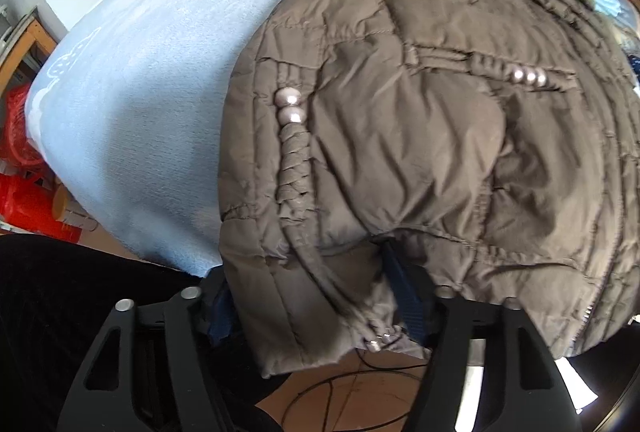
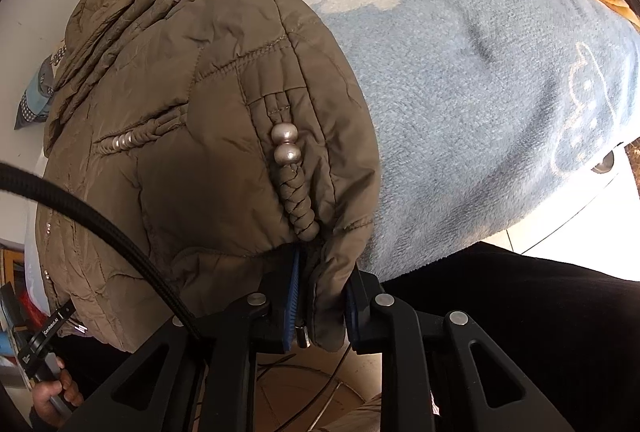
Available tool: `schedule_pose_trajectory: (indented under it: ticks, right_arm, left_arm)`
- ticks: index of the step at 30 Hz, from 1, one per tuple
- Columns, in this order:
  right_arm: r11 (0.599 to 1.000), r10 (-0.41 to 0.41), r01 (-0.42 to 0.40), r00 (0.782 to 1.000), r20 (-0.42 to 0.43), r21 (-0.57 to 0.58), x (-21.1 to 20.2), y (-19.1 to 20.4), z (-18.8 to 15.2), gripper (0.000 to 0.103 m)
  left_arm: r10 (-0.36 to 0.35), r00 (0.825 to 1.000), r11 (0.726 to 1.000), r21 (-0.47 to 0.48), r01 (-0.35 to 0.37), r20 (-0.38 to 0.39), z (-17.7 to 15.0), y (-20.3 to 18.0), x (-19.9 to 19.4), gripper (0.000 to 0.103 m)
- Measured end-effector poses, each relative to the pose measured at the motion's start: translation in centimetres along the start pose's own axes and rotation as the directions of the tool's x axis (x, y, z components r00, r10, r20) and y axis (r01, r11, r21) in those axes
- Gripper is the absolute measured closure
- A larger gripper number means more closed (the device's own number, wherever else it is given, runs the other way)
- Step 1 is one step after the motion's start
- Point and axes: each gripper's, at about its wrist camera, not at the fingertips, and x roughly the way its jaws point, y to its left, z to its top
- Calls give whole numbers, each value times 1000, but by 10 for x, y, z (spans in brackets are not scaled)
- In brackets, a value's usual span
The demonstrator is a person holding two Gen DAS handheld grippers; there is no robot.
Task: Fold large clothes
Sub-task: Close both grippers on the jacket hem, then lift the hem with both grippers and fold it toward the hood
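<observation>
A brown quilted puffer jacket (image 1: 420,120) with silver beads on its pocket trims lies on a light blue fleece blanket (image 1: 132,84) over a bed. Its hem hangs over the near edge. My left gripper (image 1: 316,308) is shut on the jacket's left hem corner, with fabric bunched between the blue pads. In the right wrist view the same jacket (image 2: 180,120) fills the left half. My right gripper (image 2: 320,308) is shut on its right hem corner, just below a braided trim with two beads (image 2: 286,146).
The blue blanket (image 2: 500,92) spreads to the right of the jacket. Red plastic baskets (image 1: 24,168) stand on the floor at the left. Cables (image 1: 360,392) lie on the floor below the bed edge. A black sleeved cable (image 2: 100,228) crosses the right view.
</observation>
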Motion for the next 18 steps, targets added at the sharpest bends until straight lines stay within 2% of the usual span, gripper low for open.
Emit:
schedule_pose_trajectory:
  ticks: [2,5,11,18]
  right_arm:
    - [1000,7,-6,1000,9,-10,-4,0,-1,88]
    - [999,35,-34,999,38,-22,-15,1,-3,90]
    - [993,115,-113,989,96,-25,-38,-3,-11,91]
    - [981,190,-183,971,146,-61,-62,-3,-16,91]
  left_arm:
    - [-6,1000,1000,10,6,18,-1,-1,-6,62]
    - [-27,999,1000,1,27,43,-3,1,-17,74]
    - [-102,988,994,-22,105,120,-3,10,-45,81]
    - [-138,971,990,-2,141,193,-1,16,-68,83]
